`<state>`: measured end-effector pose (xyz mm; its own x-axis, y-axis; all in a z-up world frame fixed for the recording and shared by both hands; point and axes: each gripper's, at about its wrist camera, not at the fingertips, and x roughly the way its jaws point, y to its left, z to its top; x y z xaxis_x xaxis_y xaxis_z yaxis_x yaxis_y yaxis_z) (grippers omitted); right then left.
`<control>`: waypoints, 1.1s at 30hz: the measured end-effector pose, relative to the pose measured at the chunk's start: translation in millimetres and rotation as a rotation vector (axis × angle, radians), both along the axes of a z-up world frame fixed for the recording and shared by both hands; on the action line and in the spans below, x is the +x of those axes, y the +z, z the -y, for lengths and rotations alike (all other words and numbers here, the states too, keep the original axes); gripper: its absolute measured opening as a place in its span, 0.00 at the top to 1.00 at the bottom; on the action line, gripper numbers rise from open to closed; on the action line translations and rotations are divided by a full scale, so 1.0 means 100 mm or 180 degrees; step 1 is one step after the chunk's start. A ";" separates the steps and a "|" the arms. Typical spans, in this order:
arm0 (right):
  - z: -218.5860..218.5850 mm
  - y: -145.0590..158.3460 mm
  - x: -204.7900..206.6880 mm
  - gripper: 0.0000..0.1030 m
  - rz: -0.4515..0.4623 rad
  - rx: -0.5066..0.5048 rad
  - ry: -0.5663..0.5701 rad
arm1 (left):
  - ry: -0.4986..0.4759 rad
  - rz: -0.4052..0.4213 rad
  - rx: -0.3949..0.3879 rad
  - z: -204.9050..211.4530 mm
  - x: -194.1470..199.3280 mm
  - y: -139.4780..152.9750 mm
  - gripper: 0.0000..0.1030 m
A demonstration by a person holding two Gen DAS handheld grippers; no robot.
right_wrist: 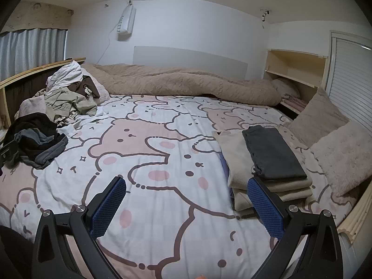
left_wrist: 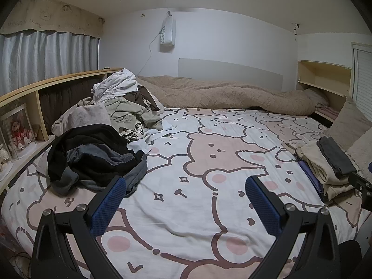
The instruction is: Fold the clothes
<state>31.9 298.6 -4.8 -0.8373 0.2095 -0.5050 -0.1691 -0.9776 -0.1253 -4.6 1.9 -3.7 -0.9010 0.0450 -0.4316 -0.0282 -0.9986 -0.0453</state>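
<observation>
Here, both grippers hover over a bed (left_wrist: 197, 214) whose sheet is printed with pink and white bears. The left gripper (left_wrist: 186, 200) and the right gripper (right_wrist: 187, 200) each hold their jaws spread wide with nothing between them.

The clothes lie in two groups. A loose pile of unfolded garments (left_wrist: 97, 139), black and grey nearest, beige and white behind, is heaped at the left side of the bed against a wooden ledge (left_wrist: 46, 83). A folded stack (right_wrist: 267, 162) sits at the right side: a dark grey piece on top, cream pieces below, a purple edge showing beneath.

The step in hand appears to fall between garments: some pieces are folded and stacked, others wait crumpled, and neither gripper carries cloth. The next move would likely call for drawing one garment from the pile onto the bare middle of the sheet, taking care to separate it from its tangled neighbours.

A tan quilt (right_wrist: 186, 83) is bunched along the far edge, and fluffy pillows (right_wrist: 337, 153) lie at the right. Curtains (left_wrist: 46, 53) hang at left; a white wall unit (left_wrist: 167, 33) is mounted beyond.
</observation>
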 end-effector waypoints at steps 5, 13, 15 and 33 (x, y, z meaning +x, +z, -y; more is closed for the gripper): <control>0.01 -0.01 -0.01 0.00 0.0014 0.0008 0.0005 | 0.0006 -0.0012 0.0041 0.02 0.00 -0.02 0.00; 0.02 -0.02 -0.03 0.00 0.0040 0.0023 0.0013 | 0.0068 -0.0168 -0.0144 -0.01 0.04 0.03 0.00; 0.02 -0.03 -0.04 0.00 0.0050 0.0032 0.0017 | 0.0004 -0.0260 -0.0086 0.02 0.06 0.05 0.00; -0.05 -0.14 -0.13 0.00 0.0126 0.0022 -0.0049 | 0.0552 -0.0791 0.0125 1.35 0.06 0.45 0.00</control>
<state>18.9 303.9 -19.1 -0.8132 0.2259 -0.5363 -0.1790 -0.9740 -0.1389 1.4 -133.6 41.5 -0.9744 -0.1065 -0.1980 0.1277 -0.9871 -0.0971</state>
